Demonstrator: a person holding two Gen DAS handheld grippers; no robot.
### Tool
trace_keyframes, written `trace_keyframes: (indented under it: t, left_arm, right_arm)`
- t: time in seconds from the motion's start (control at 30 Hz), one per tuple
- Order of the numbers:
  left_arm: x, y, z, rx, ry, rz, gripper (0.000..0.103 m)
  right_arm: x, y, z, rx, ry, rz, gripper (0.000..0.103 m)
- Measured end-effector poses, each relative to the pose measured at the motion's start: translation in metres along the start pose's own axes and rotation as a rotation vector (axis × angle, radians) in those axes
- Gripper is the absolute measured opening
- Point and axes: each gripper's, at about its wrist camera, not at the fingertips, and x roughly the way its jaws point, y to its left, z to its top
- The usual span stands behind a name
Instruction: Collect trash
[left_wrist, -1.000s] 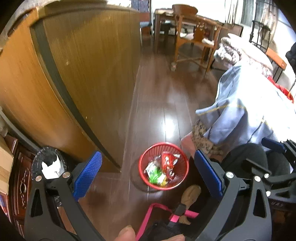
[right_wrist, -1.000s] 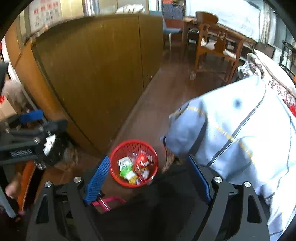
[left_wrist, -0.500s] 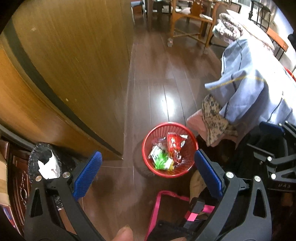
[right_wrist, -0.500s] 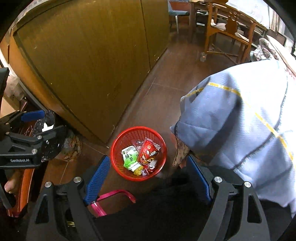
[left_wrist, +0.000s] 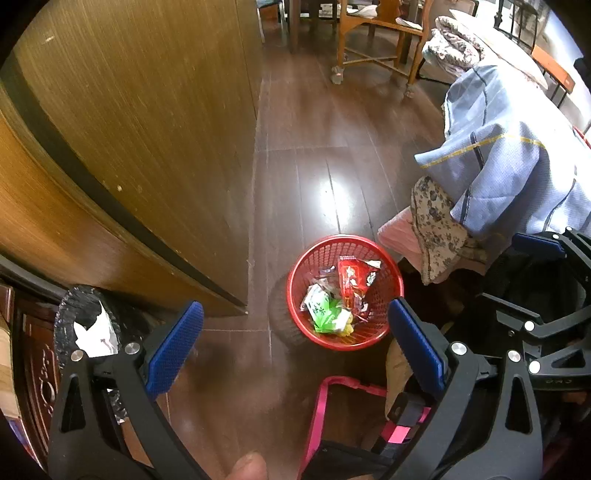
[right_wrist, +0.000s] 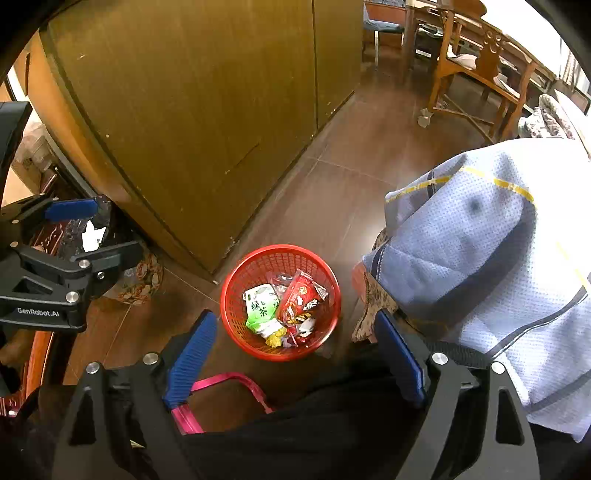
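At the far left of the red basket (left_wrist: 345, 295), a crumpled black bag (left_wrist: 86, 325) showing a scrap of white paper sits against the foot of the wooden cabinet (left_wrist: 140, 129), just behind the left gripper (left_wrist: 295, 343), whose blue-padded jaws stand spread wide with nothing between them. The basket itself, the landmark of the scene, stands on the dark wood floor (left_wrist: 314, 155) off the cabinet's corner and already holds the collected trash: a green tea packet (right_wrist: 260, 304), a red snack wrapper (right_wrist: 301, 299) and smaller scraps beneath them. Just in front of the basket, toward the cameras, lies a pink strap (right_wrist: 225, 380) on a black bag. The right gripper (right_wrist: 291, 358) hangs over the near side of the basket, its jaws opening and empty. To the right of the basket, a blue checked cloth (right_wrist: 491, 266) drapes over floral fabric close to the basket's rim. The risks from here appear modest but real: both grippers hang close together above one small, light basket, so a reach into it could tip it or knock its rim and spill the wrappers; a downward grab could snag the pink strap or the hanging cloth instead of trash; and the slick, loosely piled packets could slide out of a shallow pinch.
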Motion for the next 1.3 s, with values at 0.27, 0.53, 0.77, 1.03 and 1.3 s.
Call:
trace_keyframes:
  t: [0.27,0.53,0.77,1.03,1.3]
  left_arm:
    - [-0.005,-0.007,-0.001,0.039,-0.033,0.022,0.096]
    - [-0.008,-0.008,-0.001,0.045,-0.052,0.023,0.096]
    - [-0.009,-0.008,0.000,0.046,-0.056,0.027,0.096]
    - [-0.009,-0.009,-0.001,0.048,-0.055,0.027,0.096]
    - [-0.010,-0.010,-0.001,0.047,-0.056,0.029,0.096]
  right_arm:
    - [-0.006,0.003,-0.003,-0.028,-0.058,0.040,0.086]
    - [-0.012,0.019,-0.005,-0.103,-0.100,0.017,0.086]
    - [-0.014,0.016,-0.004,-0.095,-0.109,0.024,0.086]
    - [-0.014,0.016,-0.004,-0.094,-0.107,0.025,0.086]
    - [-0.014,0.015,-0.003,-0.087,-0.105,0.034,0.086]
